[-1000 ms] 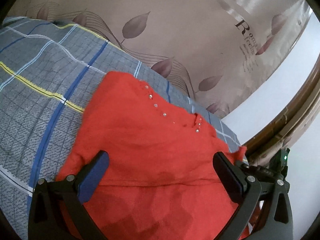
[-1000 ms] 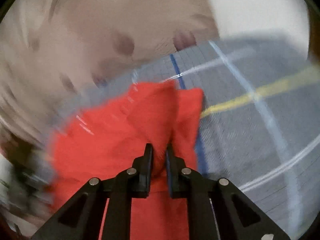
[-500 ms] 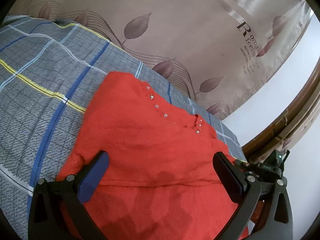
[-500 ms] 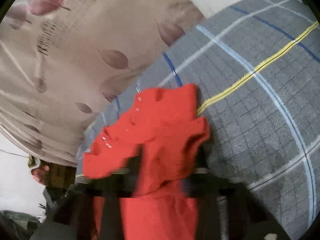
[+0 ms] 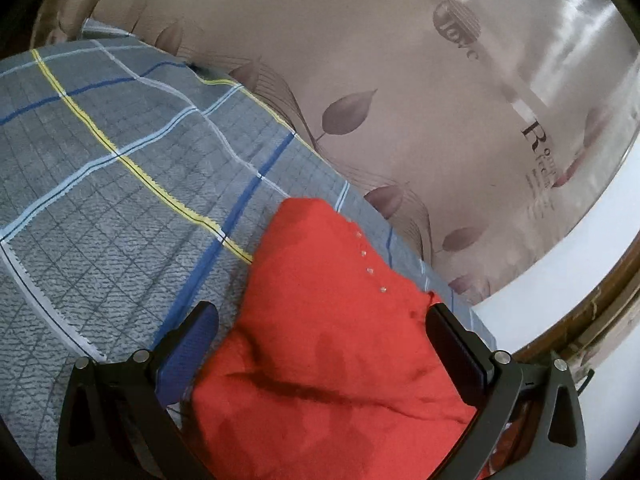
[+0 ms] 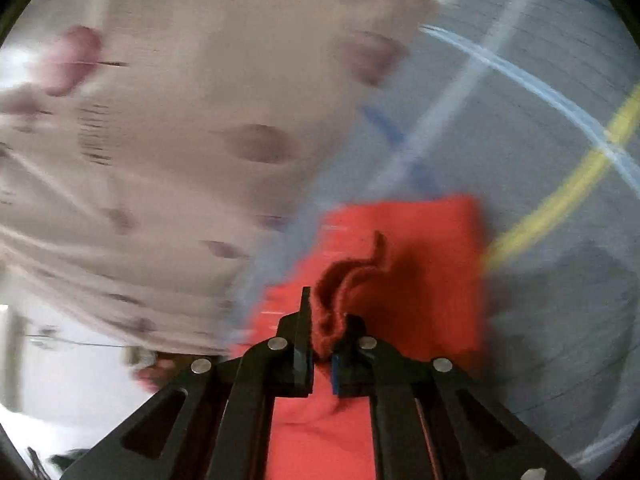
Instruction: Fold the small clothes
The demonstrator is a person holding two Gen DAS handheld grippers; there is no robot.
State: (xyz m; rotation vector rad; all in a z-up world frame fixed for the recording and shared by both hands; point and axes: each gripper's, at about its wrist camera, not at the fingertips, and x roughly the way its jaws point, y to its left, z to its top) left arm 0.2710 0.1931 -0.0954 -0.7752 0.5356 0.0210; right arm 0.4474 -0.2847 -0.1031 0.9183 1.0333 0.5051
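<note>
My right claw (image 6: 320, 336) pinches a fold of the red knit garment (image 5: 332, 340) lying on the grey plaid blanket (image 5: 120, 184); my left claw (image 5: 320, 332) spreads wide over it, beige leaf-print curtain (image 5: 400, 80) behind.

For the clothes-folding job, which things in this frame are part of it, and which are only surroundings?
Part of the job:
- red knit garment, with small studs near its neckline
- right gripper, shut on a fold of the garment
- left gripper, jaws wide open, garment between them

Only surroundings:
- grey plaid bedspread under the garment
- beige leaf-print curtain
- brown wooden frame
</note>
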